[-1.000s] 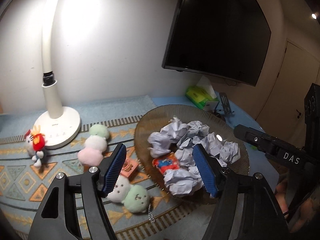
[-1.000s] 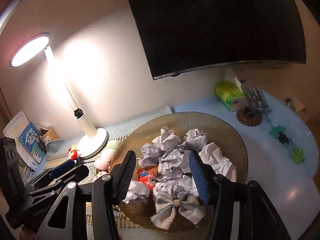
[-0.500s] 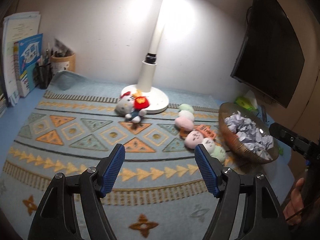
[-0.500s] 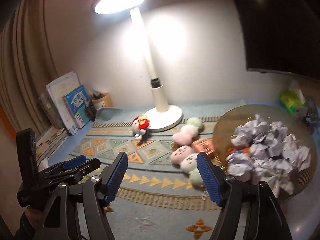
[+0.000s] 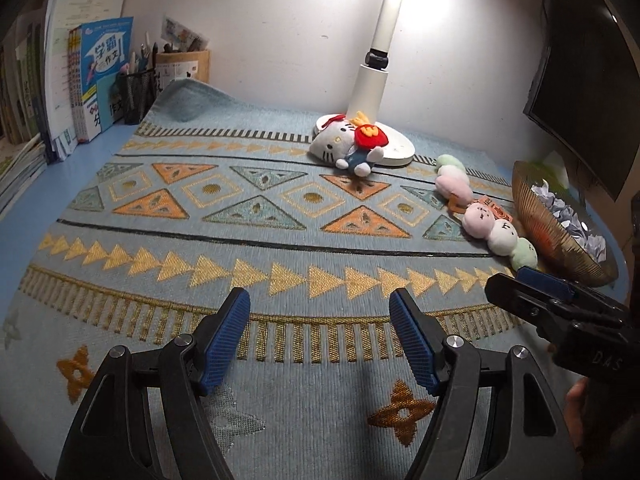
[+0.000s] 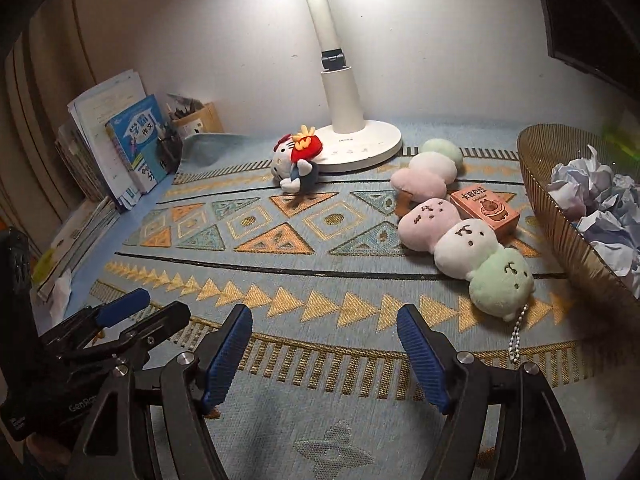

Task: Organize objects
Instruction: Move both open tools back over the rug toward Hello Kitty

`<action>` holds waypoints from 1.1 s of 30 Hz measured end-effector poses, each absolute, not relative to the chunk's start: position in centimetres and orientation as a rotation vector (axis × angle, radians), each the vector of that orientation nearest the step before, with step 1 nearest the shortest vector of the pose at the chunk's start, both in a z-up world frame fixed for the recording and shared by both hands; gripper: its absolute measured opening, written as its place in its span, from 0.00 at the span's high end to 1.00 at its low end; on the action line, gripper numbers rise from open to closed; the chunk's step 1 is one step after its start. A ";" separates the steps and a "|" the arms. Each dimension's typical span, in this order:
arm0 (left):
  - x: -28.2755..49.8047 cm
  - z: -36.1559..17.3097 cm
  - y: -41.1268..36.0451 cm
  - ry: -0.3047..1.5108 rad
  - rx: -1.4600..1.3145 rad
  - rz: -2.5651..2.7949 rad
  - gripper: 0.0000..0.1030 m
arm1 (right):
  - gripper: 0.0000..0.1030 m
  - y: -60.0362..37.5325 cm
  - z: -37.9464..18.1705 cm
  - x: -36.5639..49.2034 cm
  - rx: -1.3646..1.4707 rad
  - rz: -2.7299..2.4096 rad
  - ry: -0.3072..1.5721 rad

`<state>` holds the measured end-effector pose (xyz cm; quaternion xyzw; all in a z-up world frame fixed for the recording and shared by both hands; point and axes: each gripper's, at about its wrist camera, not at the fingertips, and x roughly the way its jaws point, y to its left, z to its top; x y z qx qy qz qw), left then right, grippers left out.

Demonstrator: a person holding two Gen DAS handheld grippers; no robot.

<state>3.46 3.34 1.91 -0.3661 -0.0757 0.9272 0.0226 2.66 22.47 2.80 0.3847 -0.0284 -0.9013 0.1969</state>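
Observation:
My left gripper (image 5: 320, 308) is open and empty, low over the front of the patterned mat (image 5: 240, 216). Beside it my right gripper (image 6: 324, 316) is also open, with nothing between its fingers. A cat plush (image 6: 294, 164) with a red bow leans on the lamp base (image 6: 360, 148). Two pink, white and green dumpling plushes (image 6: 464, 248) lie right of centre, with a small orange box (image 6: 486, 210) between them. At the right edge stands a ribbed amber bowl (image 6: 560, 216) of crumpled paper balls (image 6: 580, 184).
Books and papers (image 5: 92, 80) and a mesh pen holder (image 5: 140, 92) line the left back corner. A dark monitor (image 5: 588, 60) hangs at the right. The mat's far left corner is rucked up. A bead chain (image 6: 516, 336) trails from the green plush.
Both grippers swung away from above the bowl, leftward and down over the mat. The right jaws stand wider than a second ago. The bowl now sits at the right edge of both views.

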 end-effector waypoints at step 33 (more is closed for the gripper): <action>3.0 2.8 1.9 -0.357 -1.129 2.814 0.31 | 0.27 26.2 2.5 0.9 1.177 -2.511 -0.353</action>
